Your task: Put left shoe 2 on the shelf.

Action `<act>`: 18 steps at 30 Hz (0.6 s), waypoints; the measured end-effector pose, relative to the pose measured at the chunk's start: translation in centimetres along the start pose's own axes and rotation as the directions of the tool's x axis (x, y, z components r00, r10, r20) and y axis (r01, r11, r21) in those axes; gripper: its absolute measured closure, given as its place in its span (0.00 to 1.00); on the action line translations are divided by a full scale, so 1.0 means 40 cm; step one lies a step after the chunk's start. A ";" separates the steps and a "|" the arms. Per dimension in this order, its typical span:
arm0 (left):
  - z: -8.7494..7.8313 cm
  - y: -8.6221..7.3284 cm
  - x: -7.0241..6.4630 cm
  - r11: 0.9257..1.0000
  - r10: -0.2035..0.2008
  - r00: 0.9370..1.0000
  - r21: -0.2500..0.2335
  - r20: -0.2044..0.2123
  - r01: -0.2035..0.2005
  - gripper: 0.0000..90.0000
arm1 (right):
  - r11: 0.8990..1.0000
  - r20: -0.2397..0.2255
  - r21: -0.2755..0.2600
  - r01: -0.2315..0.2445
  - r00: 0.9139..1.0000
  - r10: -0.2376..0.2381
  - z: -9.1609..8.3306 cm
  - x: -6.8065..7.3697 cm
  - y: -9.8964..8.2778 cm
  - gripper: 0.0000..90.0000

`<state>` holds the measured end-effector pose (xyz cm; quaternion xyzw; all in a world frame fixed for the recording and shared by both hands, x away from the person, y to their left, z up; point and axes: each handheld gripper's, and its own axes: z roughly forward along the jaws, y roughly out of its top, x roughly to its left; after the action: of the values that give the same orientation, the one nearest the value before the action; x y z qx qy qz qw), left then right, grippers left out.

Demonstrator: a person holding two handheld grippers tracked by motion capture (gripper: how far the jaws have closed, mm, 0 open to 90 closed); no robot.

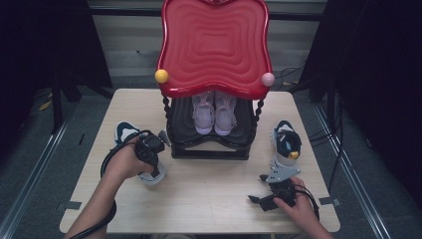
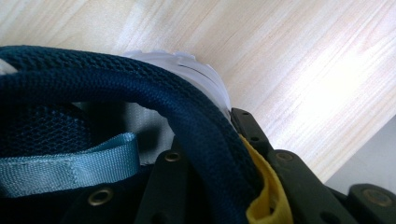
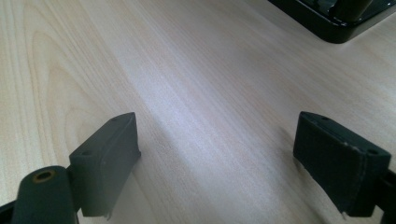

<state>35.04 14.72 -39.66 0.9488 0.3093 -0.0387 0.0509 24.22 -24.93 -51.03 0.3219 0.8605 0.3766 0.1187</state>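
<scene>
Left gripper (image 1: pixel 149 149): clamped on the navy collar of a sneaker (image 2: pixel 140 102), one jaw inside, one outside; sneaker on the table's left side
Right gripper (image 3: pixel 224 163): jaws spread wide, empty, just above bare wood
Hands: left hand (image 1: pixel 127 162) over the sneaker; right hand (image 1: pixel 298 204) near the front edge
Table (image 1: pixel 214 199): pale wood; second sneaker (image 1: pixel 285 144) right; red-topped rack (image 1: pixel 214 45) with pink sandals (image 1: pixel 214 114) at back

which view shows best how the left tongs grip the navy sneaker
The left gripper view: the left tongs close on the navy sneaker at its padded collar, one jaw inside and one outside. In the high view the hand covers the grip. The right gripper view shows bare table between its open tongs.
</scene>
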 end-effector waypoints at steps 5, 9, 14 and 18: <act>-0.023 0.001 -0.006 1.000 0.015 1.000 0.003 -0.004 -0.015 0.86 | 1.000 0.000 0.000 0.000 1.000 0.000 0.000 0.000 0.000 0.15; -0.048 0.003 -0.011 1.000 0.024 1.000 -0.002 -0.015 -0.024 0.86 | 1.000 0.002 -0.003 0.004 1.000 -0.004 0.000 -0.001 0.000 0.15; -0.087 0.006 -0.016 0.998 0.054 0.998 0.019 -0.044 -0.053 0.86 | 1.000 0.001 -0.003 0.004 1.000 -0.004 0.000 -0.001 0.000 0.15; -0.114 0.007 -0.023 0.999 0.042 0.998 0.001 -0.040 -0.042 0.86 | 1.000 0.001 -0.003 0.004 1.000 -0.004 0.000 -0.001 0.000 0.15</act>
<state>34.67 14.51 -35.02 0.9557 0.2902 -0.0185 0.0455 24.25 -24.94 -51.03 0.3202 0.8606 0.3773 0.1204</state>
